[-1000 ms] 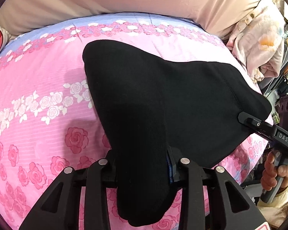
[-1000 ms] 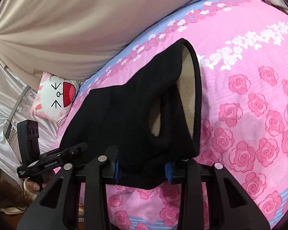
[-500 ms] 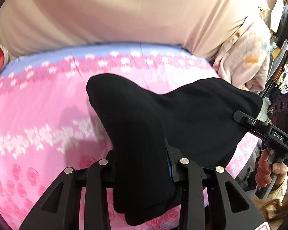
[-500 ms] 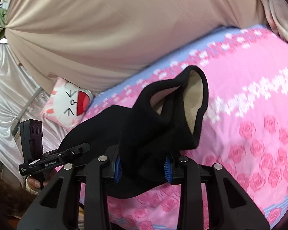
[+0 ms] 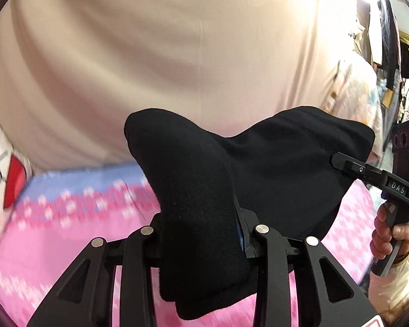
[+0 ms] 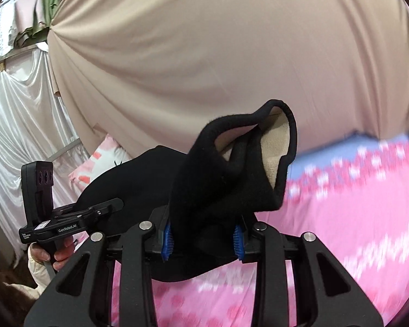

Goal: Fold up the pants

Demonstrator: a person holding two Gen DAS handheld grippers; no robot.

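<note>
The black pants (image 5: 272, 179) hang in the air above the pink rose bedsheet (image 5: 54, 245), stretched between both grippers. My left gripper (image 5: 201, 234) is shut on one bunched end of the cloth, which droops over its fingers. My right gripper (image 6: 203, 237) is shut on the other end, where the black pants (image 6: 220, 190) show a cream fleece lining at an open hem. In the left wrist view the right gripper (image 5: 340, 163) pinches the far corner, a hand on its handle. From the right wrist camera the left gripper (image 6: 106, 207) shows at the left.
A beige curtain (image 5: 163, 54) fills the background behind the bed. A white cartoon pillow (image 5: 0, 169) lies at the bed's left end. Pale clothing (image 5: 354, 95) hangs at the right. White satin drapes (image 6: 21, 114) hang at the left of the right wrist view.
Both grippers have risen with the pants, lifting the cloth off the bedsheet. The cameras have tilted upward, so the curtain now fills most of both views.
</note>
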